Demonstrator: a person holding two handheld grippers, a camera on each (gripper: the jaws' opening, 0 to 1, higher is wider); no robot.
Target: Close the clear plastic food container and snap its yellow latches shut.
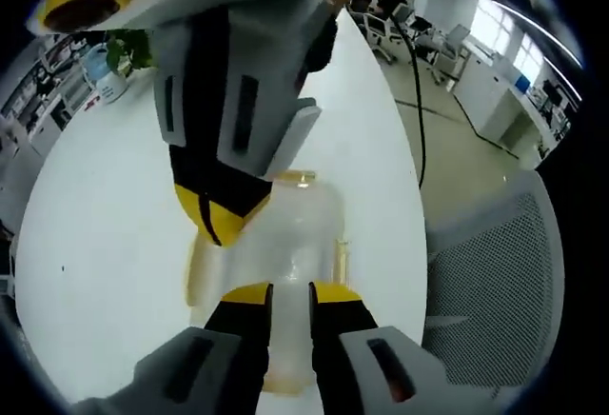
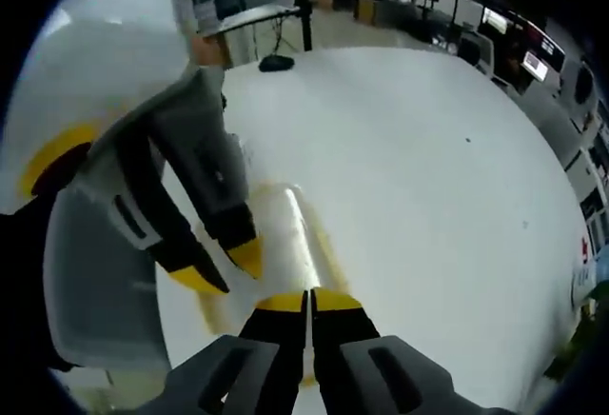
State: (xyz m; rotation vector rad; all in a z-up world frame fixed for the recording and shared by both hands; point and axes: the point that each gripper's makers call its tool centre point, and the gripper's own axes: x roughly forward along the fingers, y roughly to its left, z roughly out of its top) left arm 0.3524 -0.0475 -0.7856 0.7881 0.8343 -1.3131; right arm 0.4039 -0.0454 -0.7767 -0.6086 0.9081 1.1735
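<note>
A clear plastic food container with pale yellow latches (image 1: 285,244) sits on a wide, glossy white bench (image 1: 105,234), near the bench's curved edge in the left gripper view. The lid looks to be lying on the container, but whether the latches are snapped down cannot be told.

In the left gripper view, the left tongs (image 1: 290,293), grey and black with yellow tips, rise from the bottom with their jaws drawn close, a narrow slot between them, resting on the near side of the container; whether they pinch anything cannot be told. The right tongs (image 1: 217,220) come down from above, their yellow tips meeting in a point against the far left part of the container.

In the right gripper view, the right tongs (image 2: 307,303) have their jaws together, only a thin line between them, at the edge of the container (image 2: 285,234). The left tongs (image 2: 224,265) reach in from the left, tips close together just beside the container's yellow rim.

Beyond the bench, the left gripper view shows a white mesh-backed chair (image 1: 495,282), a dark cable (image 1: 415,72) running across a pale floor, a small green plant in a pot (image 1: 119,58), and an open office with desks, chairs and bright windows. The right gripper view shows more desks and monitors along the far edge.
</note>
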